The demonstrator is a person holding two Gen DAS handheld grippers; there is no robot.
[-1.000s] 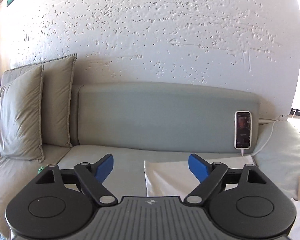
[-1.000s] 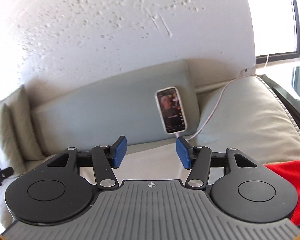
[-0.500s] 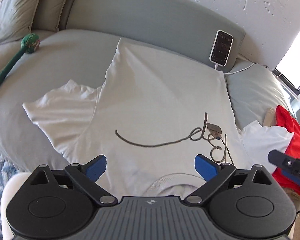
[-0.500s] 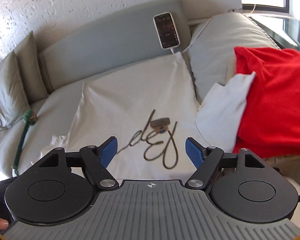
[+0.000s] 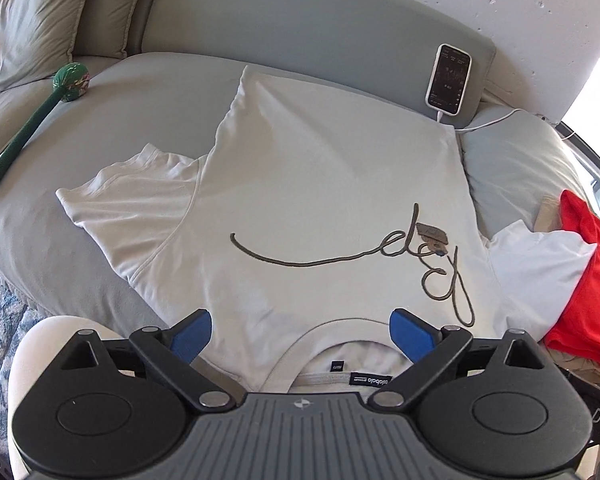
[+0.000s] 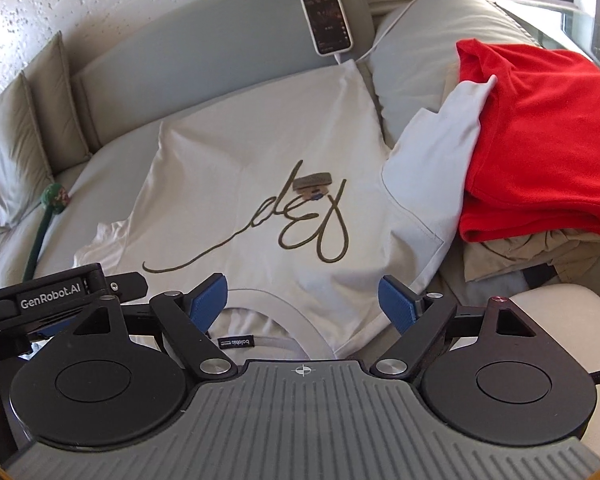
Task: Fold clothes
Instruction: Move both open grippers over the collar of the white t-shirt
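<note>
A: At the bottom of the left wrist view, how is the left gripper [image 5: 300,336] seen?

B: Spread wide above the collar, nothing pinched. A second ago only wall and backrest were framed; both tools have since been lowered over the shirt [image 5: 320,184], so a first grasp is judged near.

A: And the right gripper [image 6: 303,302]?

B: Its jaws are opening, with no cloth pressed between.

A: The shirt?

B: Laid flat, print up, mid-frame on the bed [image 5: 112,80]; its right sleeve is tucked under red clothes [image 6: 540,128]. A phone [image 5: 449,78] is propped at upper right.
</note>
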